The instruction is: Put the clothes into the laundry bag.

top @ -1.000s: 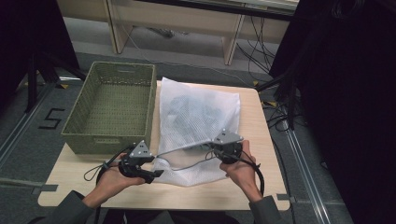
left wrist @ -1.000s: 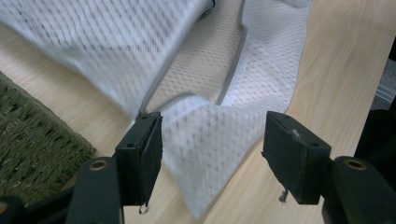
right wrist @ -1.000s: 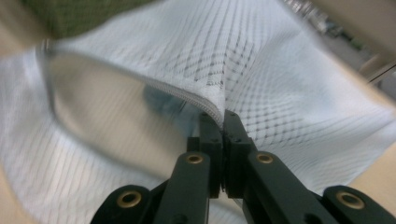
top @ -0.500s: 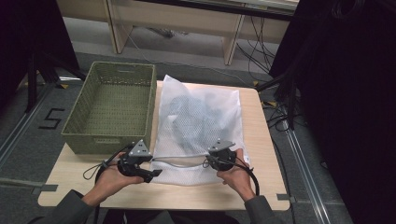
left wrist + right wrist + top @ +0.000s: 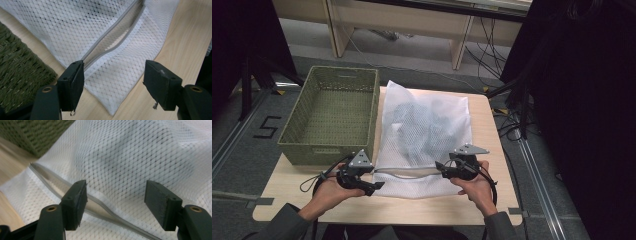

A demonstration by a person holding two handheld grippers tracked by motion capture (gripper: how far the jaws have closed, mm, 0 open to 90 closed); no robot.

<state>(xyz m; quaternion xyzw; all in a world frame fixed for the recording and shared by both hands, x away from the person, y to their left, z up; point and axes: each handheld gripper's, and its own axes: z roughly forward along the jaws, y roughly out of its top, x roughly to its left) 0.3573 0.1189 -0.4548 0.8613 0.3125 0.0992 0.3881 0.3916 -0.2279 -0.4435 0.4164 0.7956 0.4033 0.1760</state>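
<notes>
Handling of the white mesh laundry bag with its grey zipper is the step in hand: the bag lies flat on the light wooden table, centre of the high view, just beside the green woven basket at upper left, with dark clothing dimly visible through the mesh. The zipper runs along the near edge and gapes partly open. The left gripper stands with its jaws wide apart over the bag's near corner, gripping nothing; in the left gripper view the zipper track ends at the left pad. The right gripper, whose jaws have just been opening, also stands wide and holds nothing; mesh and the zipper line pass between its pads without being pinched. For a sound next grip, judge each target first: take one lip of the opening per gripper, close on the taped zipper edge rather than on loose mesh, and keep the pads clear of the table surface. Pulling the lips evenly apart should avoid snagging the netting.
</notes>
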